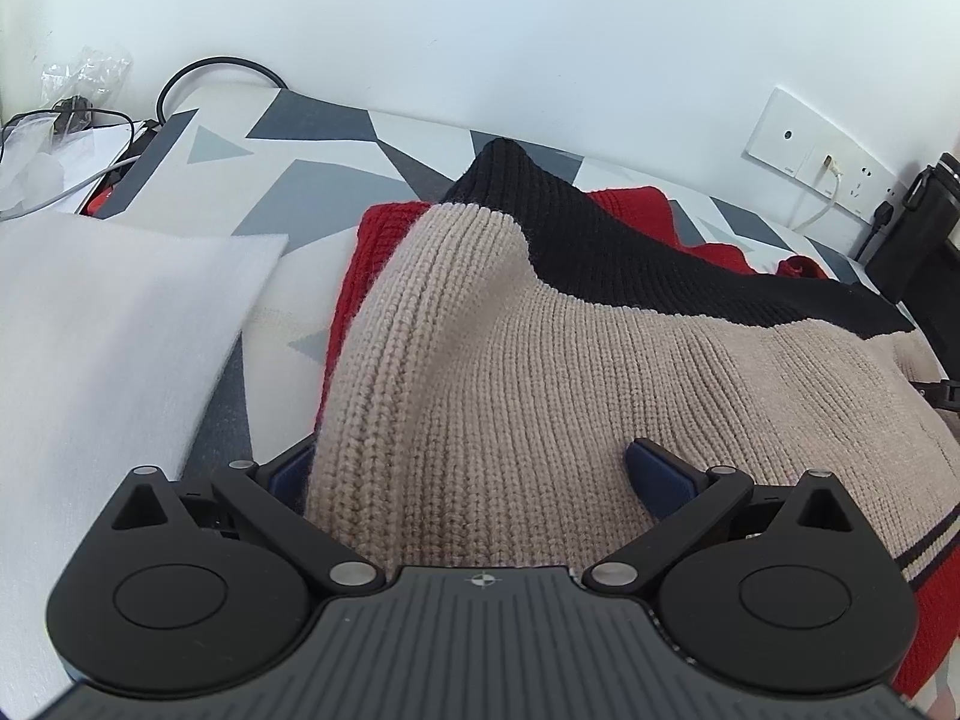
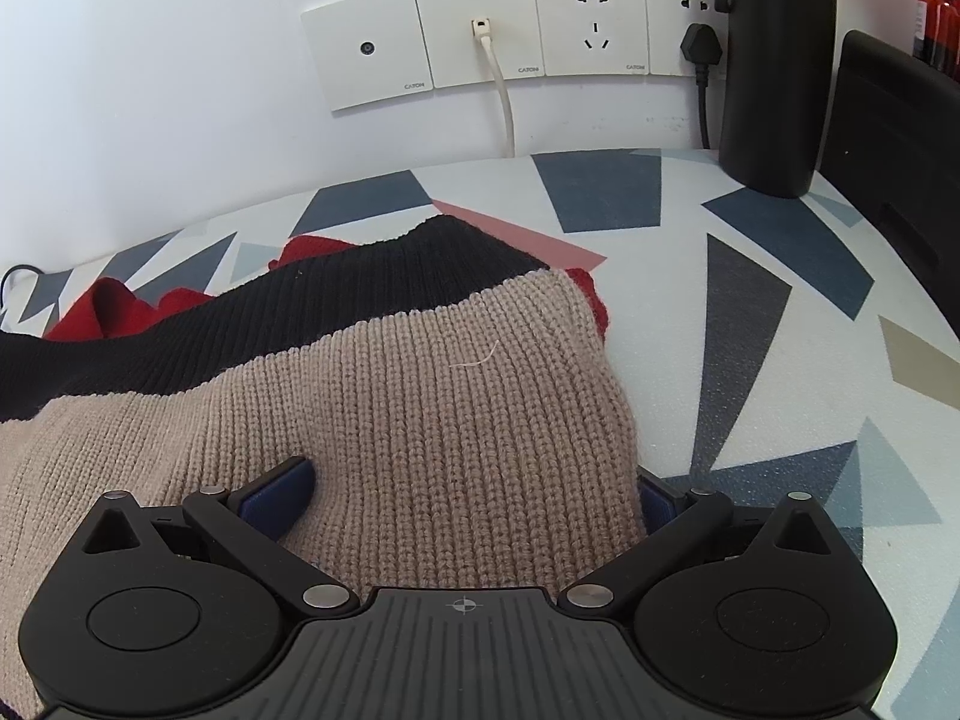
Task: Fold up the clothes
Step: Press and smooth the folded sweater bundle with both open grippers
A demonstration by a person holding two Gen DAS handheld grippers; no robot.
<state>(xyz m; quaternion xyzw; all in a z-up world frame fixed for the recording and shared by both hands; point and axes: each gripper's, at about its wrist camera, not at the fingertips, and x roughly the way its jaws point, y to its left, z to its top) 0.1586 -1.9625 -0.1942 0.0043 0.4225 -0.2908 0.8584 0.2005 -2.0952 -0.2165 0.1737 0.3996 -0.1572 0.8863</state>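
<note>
— Nearest us, the left gripper has its fingers spread wide, with the sweater bunched between them; are we pinching it?

— We cannot tell; the right gripper straddles the sweater's other edge likewise; the sweater lies on the patterned table, below the wall sockets.

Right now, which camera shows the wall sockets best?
The right wrist view: the wall sockets face it, all four plates and both plugged cables clear. In the left wrist view they sit small and slanted at the right edge.
</note>
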